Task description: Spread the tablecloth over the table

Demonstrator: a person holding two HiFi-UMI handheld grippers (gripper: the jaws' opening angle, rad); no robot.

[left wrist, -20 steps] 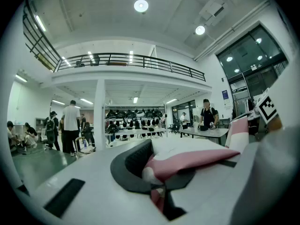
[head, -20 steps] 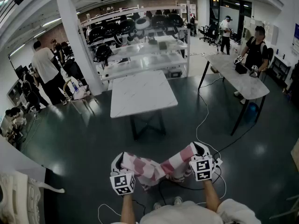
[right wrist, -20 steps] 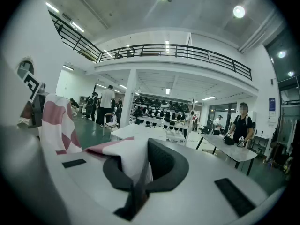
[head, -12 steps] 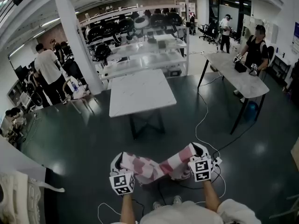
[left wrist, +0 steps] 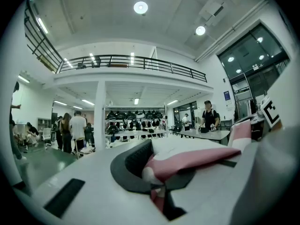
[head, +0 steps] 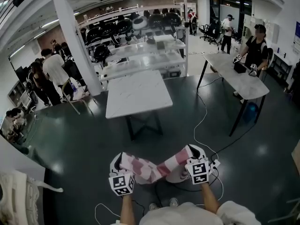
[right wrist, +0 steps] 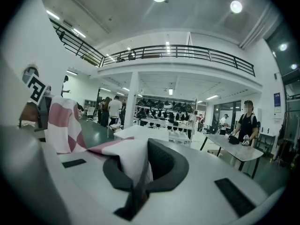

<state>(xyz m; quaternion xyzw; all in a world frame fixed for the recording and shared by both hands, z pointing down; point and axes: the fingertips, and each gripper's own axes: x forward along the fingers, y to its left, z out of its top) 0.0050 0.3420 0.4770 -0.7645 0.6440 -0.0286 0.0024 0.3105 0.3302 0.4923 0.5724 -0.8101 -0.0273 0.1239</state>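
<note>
Our left gripper [head: 118,164] was clamped tight on one end of the pink-and-white checked tablecloth [head: 152,168]. Its soft folds sagged across to our right gripper [head: 193,153], pinched closed on the other end. Only the head view showed that whole span, well short of the white rectangular table [head: 138,96].

My left gripper [head: 118,163], right gripper [head: 193,150]: white shells, dark grey curved pads [left wrist: 129,165] at tips, black rectangular insets [left wrist: 64,197] along jaw flanks. Behind jaws, white cubes [head: 122,184] with black square markers. Pale short-sleeved shirt [head: 183,217] on me.
</note>
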